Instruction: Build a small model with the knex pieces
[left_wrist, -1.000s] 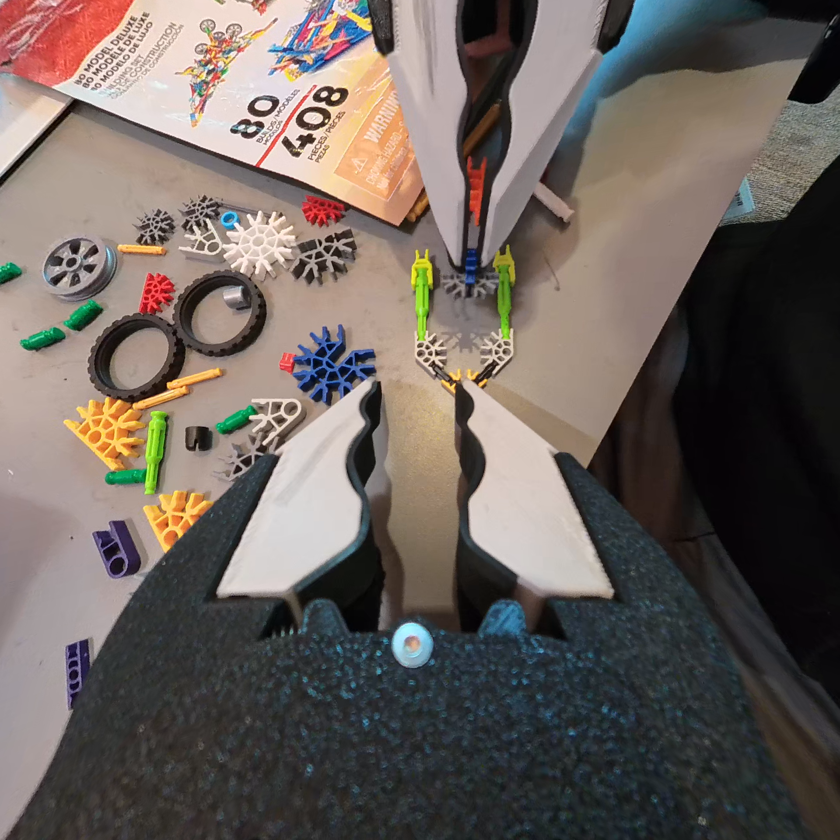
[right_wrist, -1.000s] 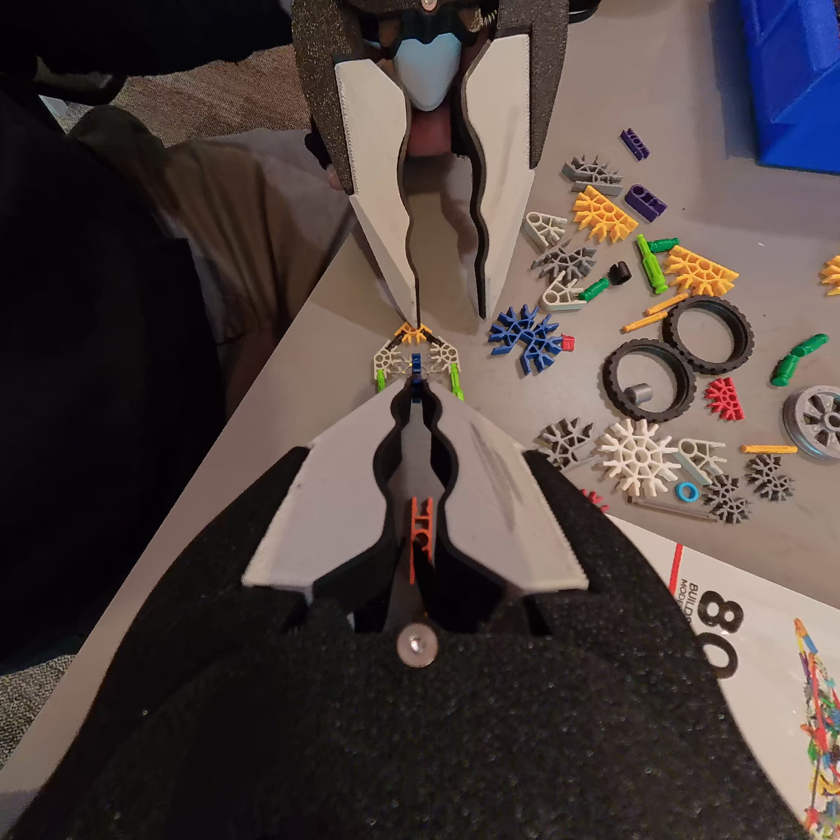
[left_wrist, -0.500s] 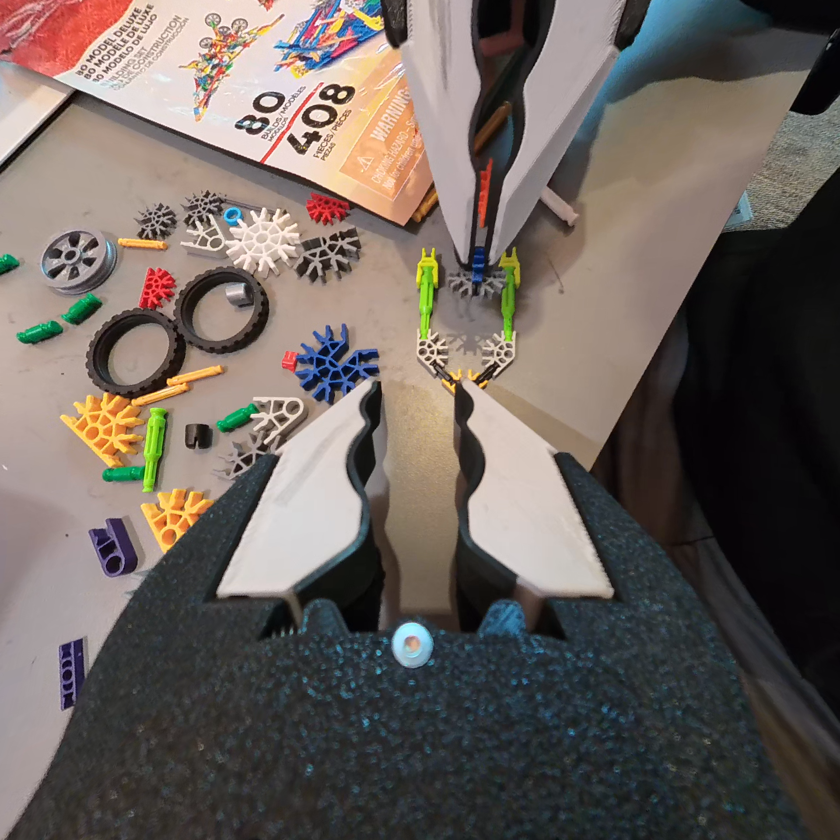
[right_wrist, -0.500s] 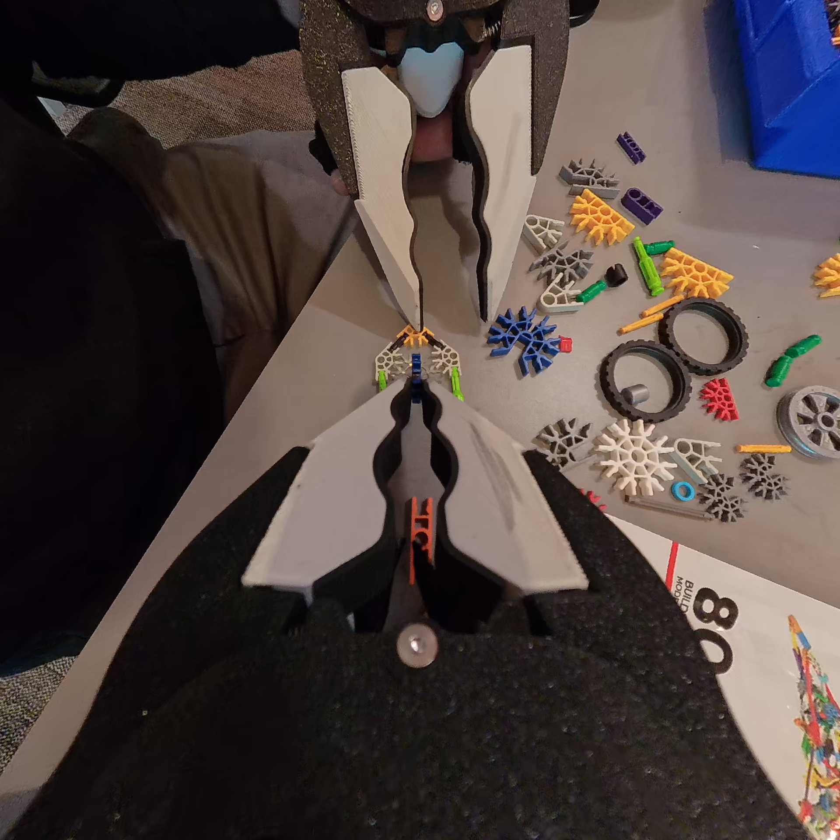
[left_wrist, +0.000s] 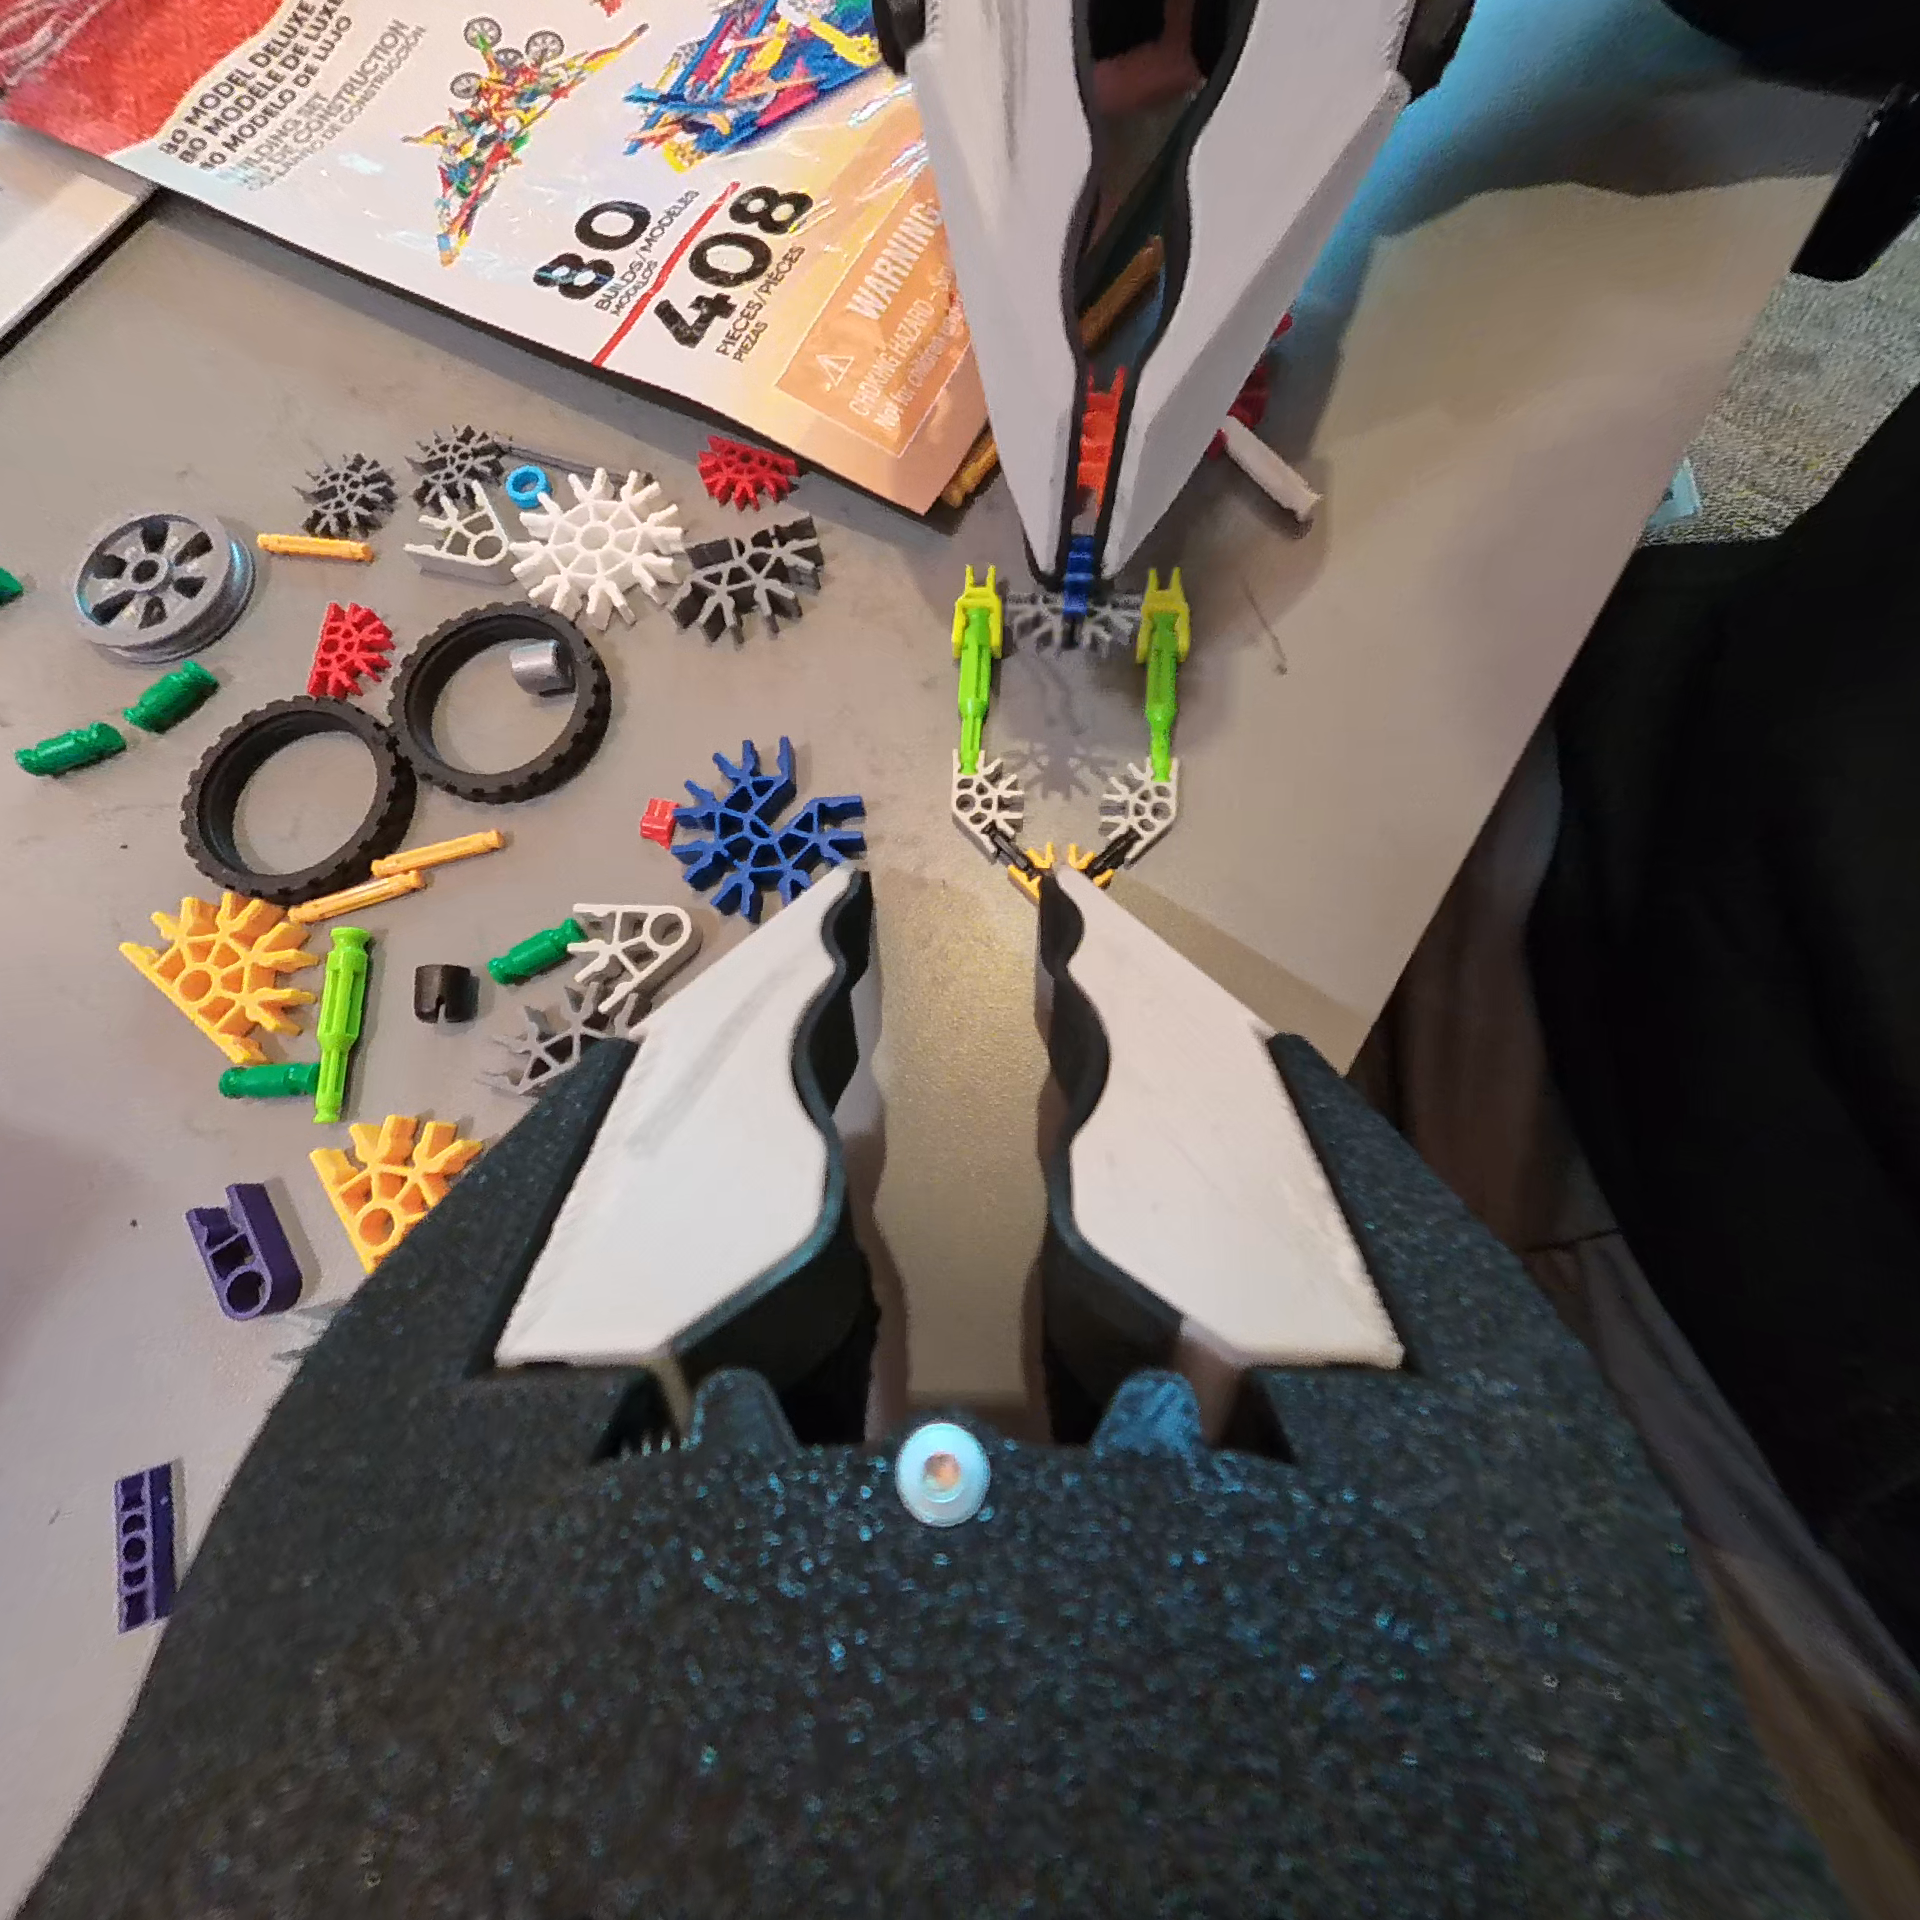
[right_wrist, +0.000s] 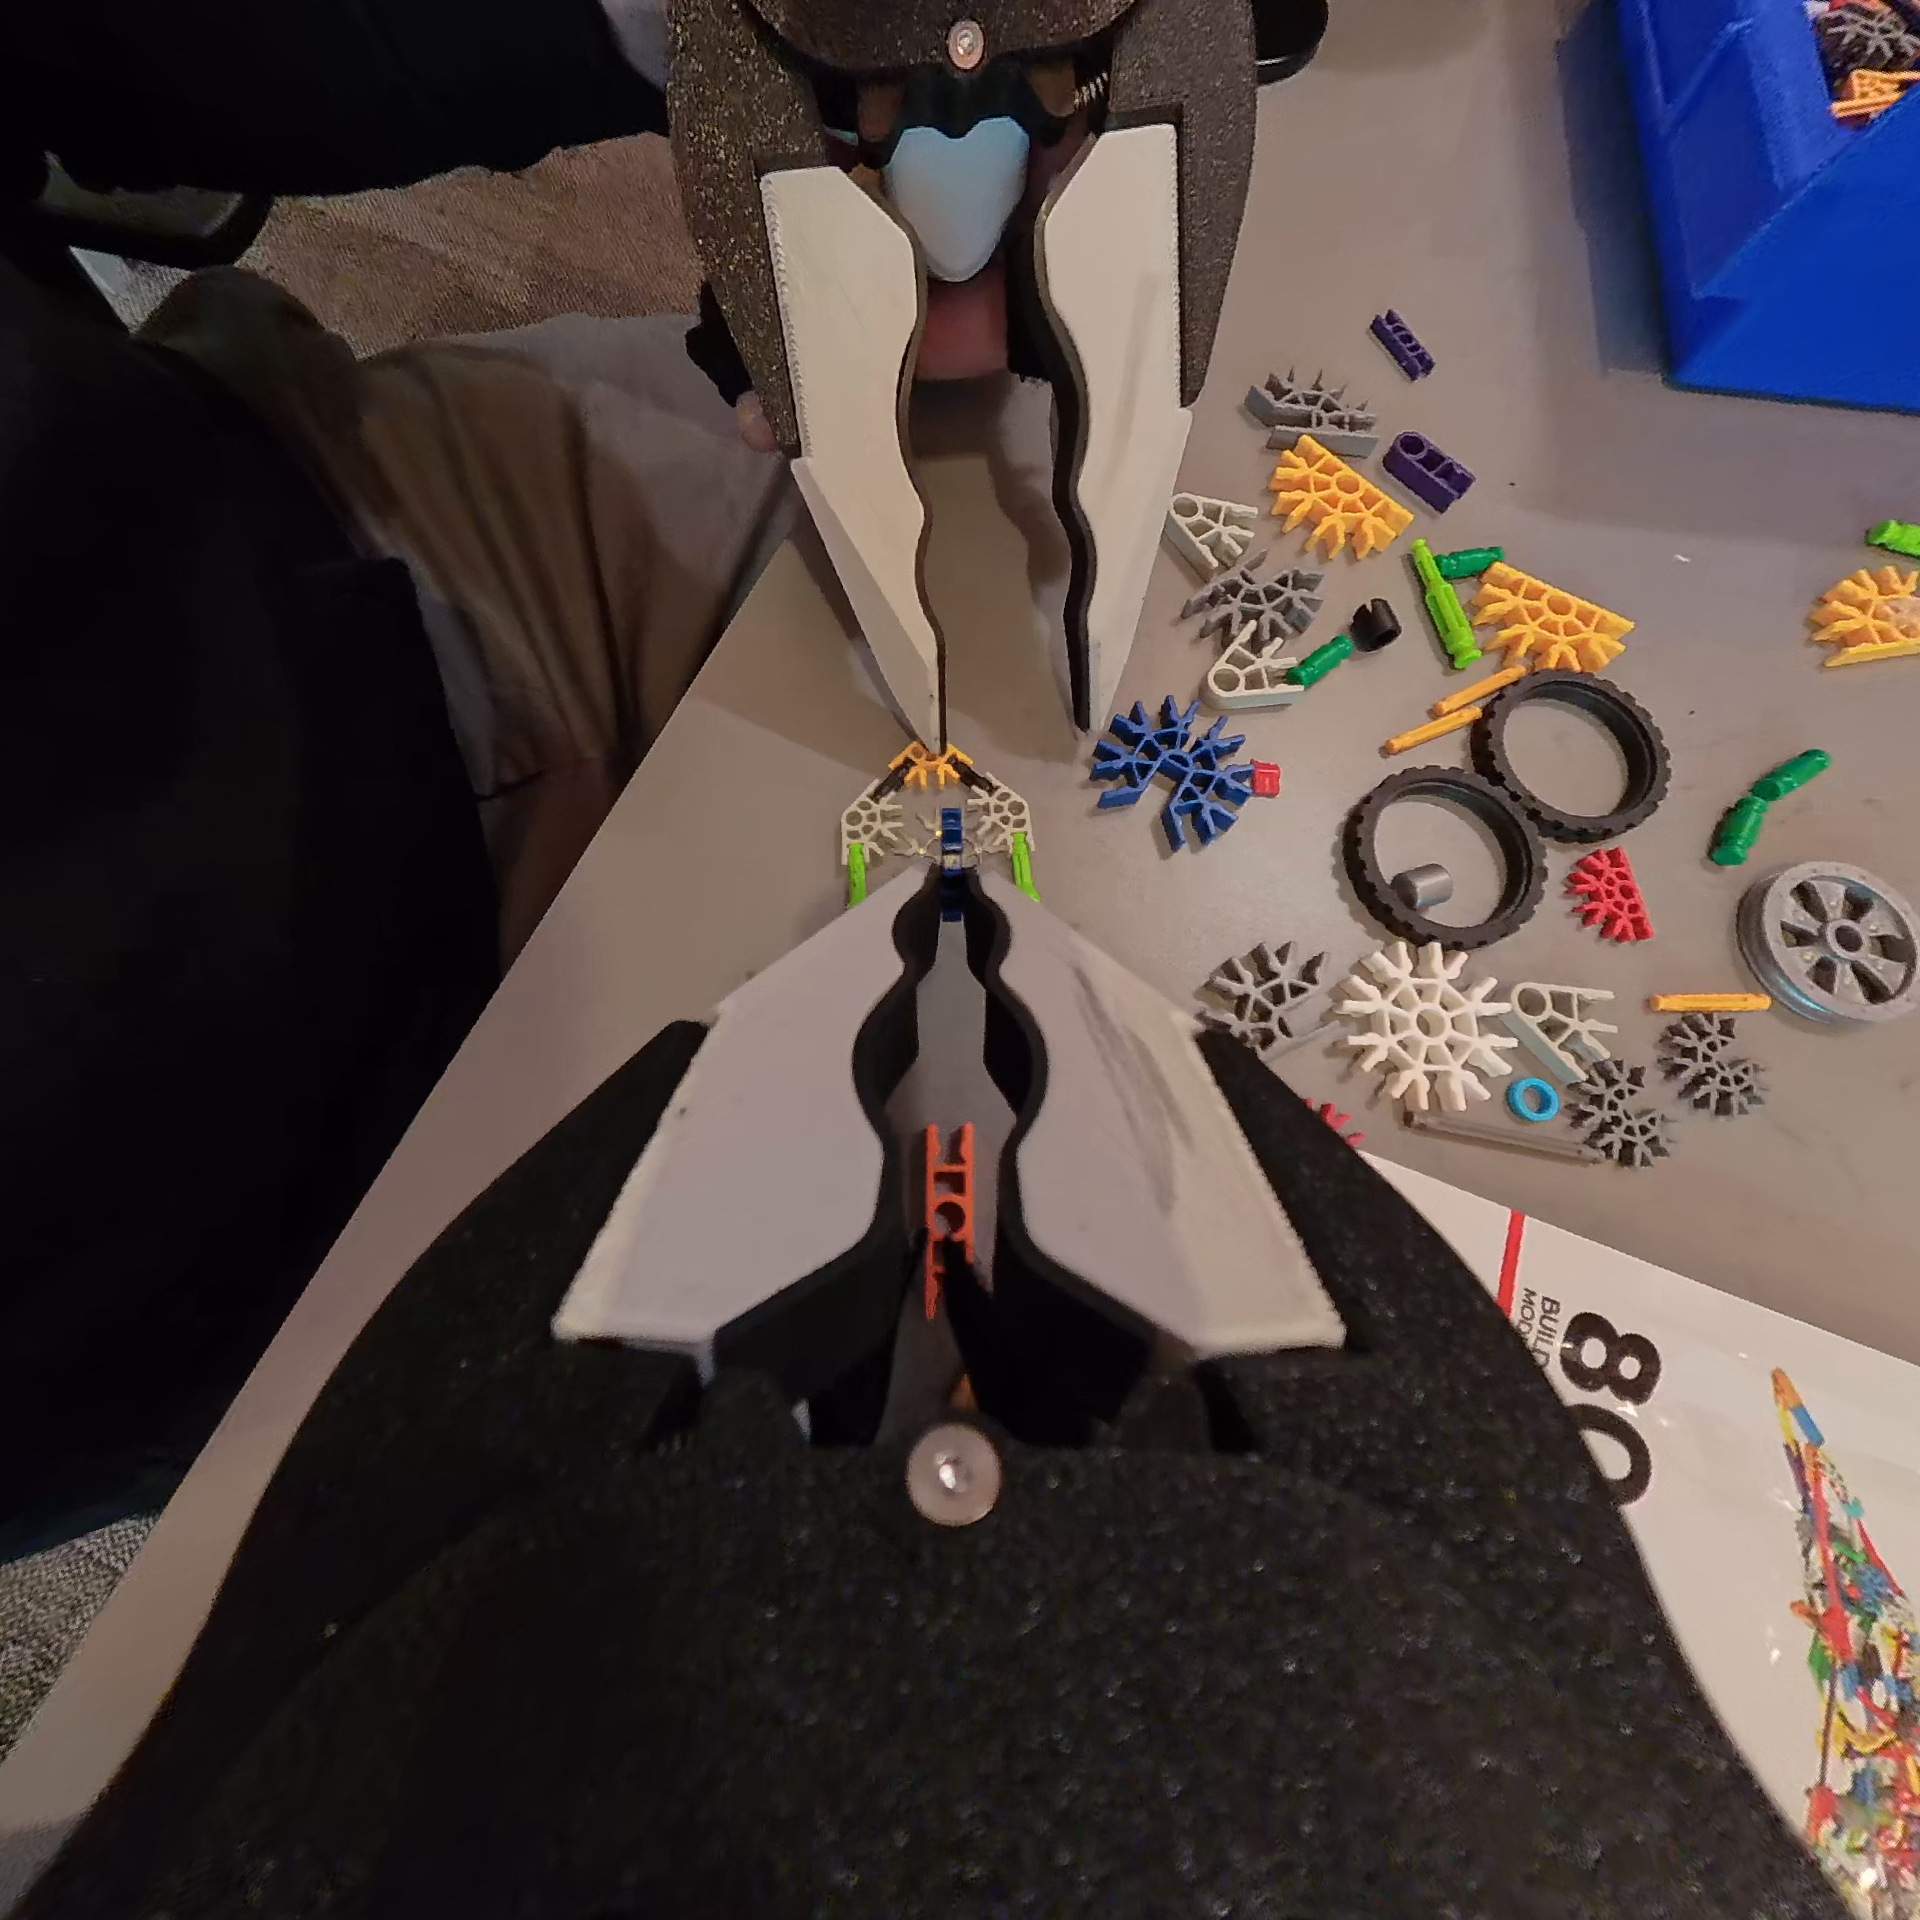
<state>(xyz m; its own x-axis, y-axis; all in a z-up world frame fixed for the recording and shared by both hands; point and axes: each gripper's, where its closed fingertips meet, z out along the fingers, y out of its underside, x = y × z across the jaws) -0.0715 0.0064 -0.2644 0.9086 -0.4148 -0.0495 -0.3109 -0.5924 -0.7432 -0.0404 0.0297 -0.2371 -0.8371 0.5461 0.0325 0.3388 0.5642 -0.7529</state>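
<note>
A small frame of grey connectors (left_wrist: 982, 800), two lime rods (left_wrist: 974, 675) and a yellow connector (left_wrist: 1049, 862) lies flat near the table's edge. My right gripper (right_wrist: 948, 883) is shut on a blue rod (right_wrist: 948, 831) with an orange connector (right_wrist: 948, 1195) behind it. The rod's end is at the frame's far grey connector (left_wrist: 1070, 623). The right gripper also shows in the left wrist view (left_wrist: 1075, 577). My left gripper (left_wrist: 951, 894) is open and empty. One of its fingertips (right_wrist: 930, 717) touches the yellow connector (right_wrist: 928, 767).
Loose parts lie left of the frame: a blue connector (left_wrist: 764, 826), two black tyres (left_wrist: 301, 795), a grey wheel hub (left_wrist: 161, 582) and a white connector (left_wrist: 601, 545). A printed sheet (left_wrist: 582, 177) lies behind them. A blue bin (right_wrist: 1787, 187) stands at the back. The table edge (left_wrist: 1455, 935) is close. Across from one pair of fingers to the other is roughly 5 cm.
Almost nothing. Both grippers hold their places at the two ends of the frame; the views have only shifted a little.
</note>
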